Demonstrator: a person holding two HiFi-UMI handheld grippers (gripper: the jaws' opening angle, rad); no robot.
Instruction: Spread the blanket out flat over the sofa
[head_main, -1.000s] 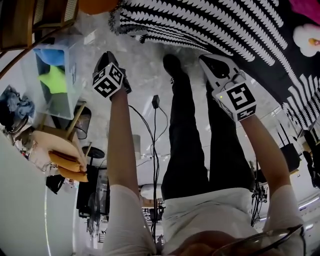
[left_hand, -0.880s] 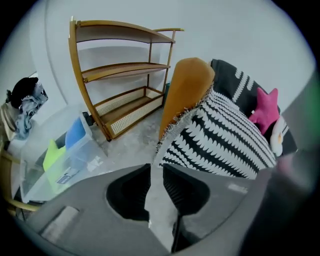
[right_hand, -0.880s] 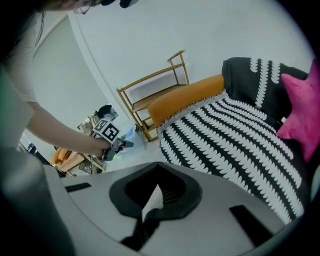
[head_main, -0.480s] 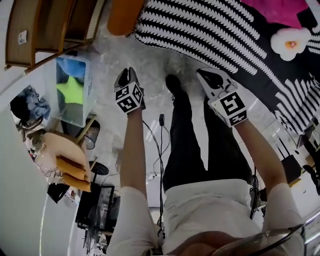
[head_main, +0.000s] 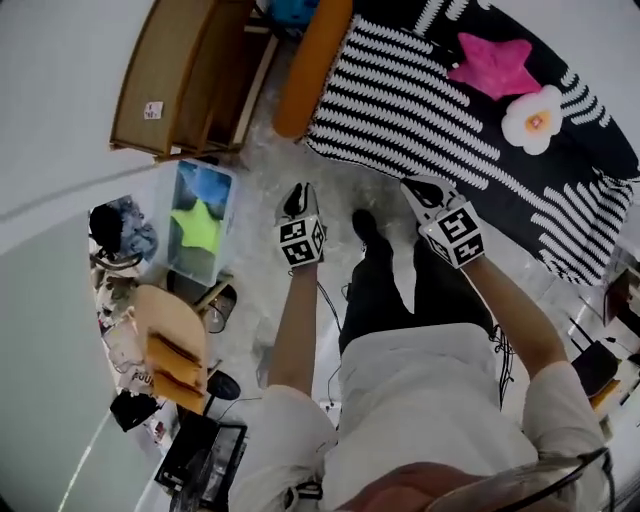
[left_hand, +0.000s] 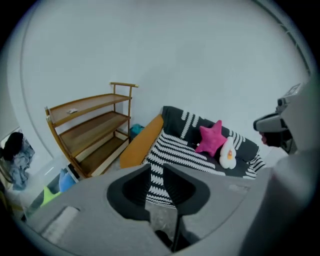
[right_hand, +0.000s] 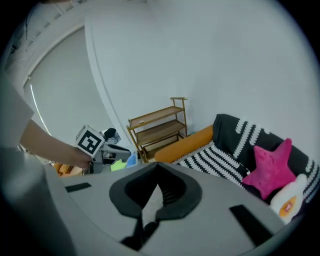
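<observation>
"Head view first: where is the blanket (head_main: 420, 110)?"

"In the upper right of the frame. It is black with white stripes and lies over the seat and back of the sofa (head_main: 312, 62). The sofa's orange arm shows bare along the blanket's left edge. The blanket's near edge hangs toward the pale floor (head_main: 265, 170)."

"Is anything lying on it?"

"A pink star cushion (head_main: 493, 68) sits near the top right. A white flower cushion (head_main: 532, 118) is just beside it, to the lower right."

"And the grippers?"

"Both are near the middle of the frame, held out over the floor, and neither touches the blanket. The left gripper (head_main: 297, 192) is left of centre and the right gripper (head_main: 422, 186) is right of centre. The person's dark shoe (head_main: 365, 225) shows between them."

"What about their jaws?"

"In the left gripper view the jaws stand a little apart. They have just been opening and nothing is between them. Only the far striped blanket shows through the gap. In the right gripper view the jaw tips meet, closed on nothing."

"What else is in view?"

"A wooden shelf (head_main: 185, 80) stands at the upper left, next to the orange arm. Below it in the frame is a clear bin (head_main: 200, 225) holding blue and green things."
</observation>
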